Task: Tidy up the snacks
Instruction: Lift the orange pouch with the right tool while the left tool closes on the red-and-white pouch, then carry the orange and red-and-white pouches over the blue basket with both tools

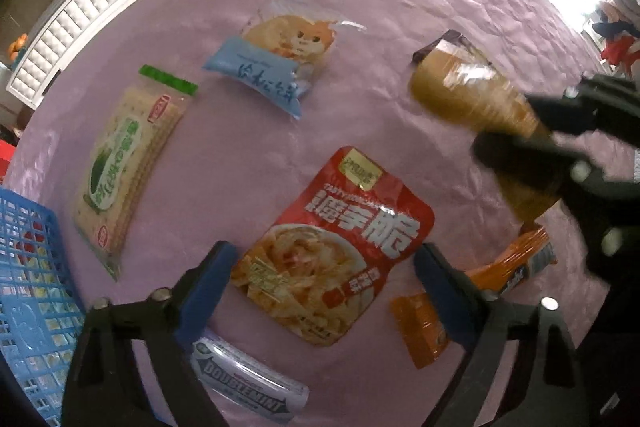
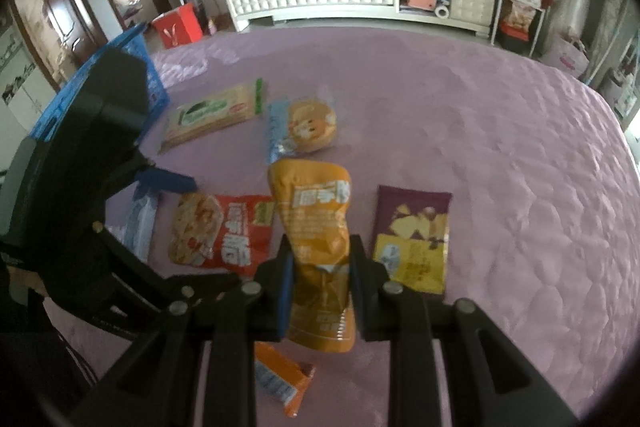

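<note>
The Doublemint pack lies half hidden behind the left gripper; its spread jaws straddle the red pouch; the right gripper pinches the yellow pouch.

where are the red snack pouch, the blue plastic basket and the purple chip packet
red snack pouch (image 1: 340, 247): left wrist view, on the printed front, mid-pouch
blue plastic basket (image 1: 28, 287): left wrist view, on its mesh wall
purple chip packet (image 2: 412, 239): right wrist view, on the front, near its middle

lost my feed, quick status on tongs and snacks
Right tongs shut on yellow pouch, lifted. Left tongs open over red pouch. Nothing blocking; blue basket at left.
</note>
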